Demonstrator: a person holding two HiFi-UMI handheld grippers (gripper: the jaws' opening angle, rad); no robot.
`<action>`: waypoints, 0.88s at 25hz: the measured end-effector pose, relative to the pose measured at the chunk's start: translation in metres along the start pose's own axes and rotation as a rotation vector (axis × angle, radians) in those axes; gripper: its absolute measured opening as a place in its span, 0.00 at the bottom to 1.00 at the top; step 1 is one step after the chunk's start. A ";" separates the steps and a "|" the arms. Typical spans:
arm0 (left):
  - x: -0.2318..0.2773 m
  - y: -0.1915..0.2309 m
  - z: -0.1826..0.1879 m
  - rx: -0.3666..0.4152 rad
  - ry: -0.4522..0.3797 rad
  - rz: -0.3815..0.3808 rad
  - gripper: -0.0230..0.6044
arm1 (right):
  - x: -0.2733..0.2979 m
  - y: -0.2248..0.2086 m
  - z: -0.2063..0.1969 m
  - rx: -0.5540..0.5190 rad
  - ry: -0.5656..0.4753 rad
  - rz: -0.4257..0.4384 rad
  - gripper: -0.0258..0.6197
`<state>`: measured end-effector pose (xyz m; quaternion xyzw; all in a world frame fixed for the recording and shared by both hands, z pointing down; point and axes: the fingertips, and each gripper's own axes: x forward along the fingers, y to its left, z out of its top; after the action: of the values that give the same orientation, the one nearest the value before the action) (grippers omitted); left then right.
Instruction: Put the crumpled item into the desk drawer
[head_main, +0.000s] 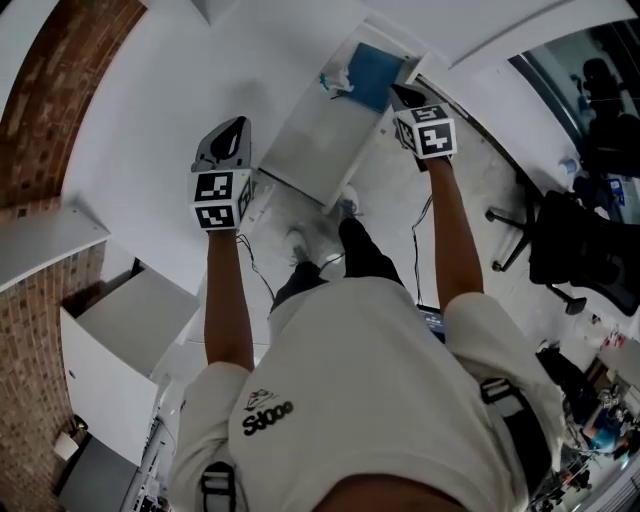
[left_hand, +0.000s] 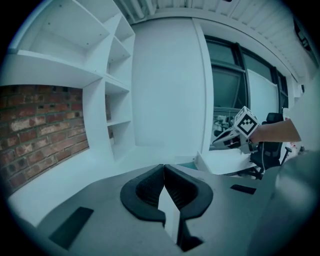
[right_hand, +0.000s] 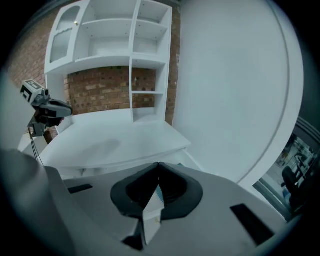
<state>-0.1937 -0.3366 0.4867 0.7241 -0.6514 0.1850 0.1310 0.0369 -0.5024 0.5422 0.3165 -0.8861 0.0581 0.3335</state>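
In the head view the desk drawer (head_main: 380, 66) stands open at the top, its blue bottom showing. A small pale crumpled item (head_main: 335, 82) lies in its left corner. My right gripper (head_main: 403, 96) is at the drawer's right corner with its jaws shut and nothing visible between them; the right gripper view shows the pads (right_hand: 158, 164) meeting. My left gripper (head_main: 238, 126) hovers over the white desk (head_main: 150, 110), left of the drawer, also shut and empty (left_hand: 163, 166).
A brick wall (head_main: 55, 90) and white shelves (right_hand: 115, 45) border the desk. A black office chair (head_main: 570, 245) stands on the floor at the right. The person's shoes (head_main: 312, 242) are below the drawer. A window (left_hand: 235, 85) lies beyond the desk.
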 end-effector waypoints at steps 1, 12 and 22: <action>-0.005 0.000 0.005 0.007 -0.015 -0.008 0.07 | -0.014 0.004 0.007 -0.001 -0.027 -0.018 0.05; -0.063 -0.018 0.050 0.096 -0.156 -0.090 0.07 | -0.158 0.050 0.049 -0.051 -0.218 -0.195 0.05; -0.137 -0.039 0.096 0.178 -0.296 -0.145 0.07 | -0.263 0.101 0.063 -0.059 -0.326 -0.287 0.05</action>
<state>-0.1573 -0.2510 0.3431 0.7971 -0.5909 0.1233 -0.0178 0.0935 -0.3048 0.3391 0.4347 -0.8756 -0.0676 0.1997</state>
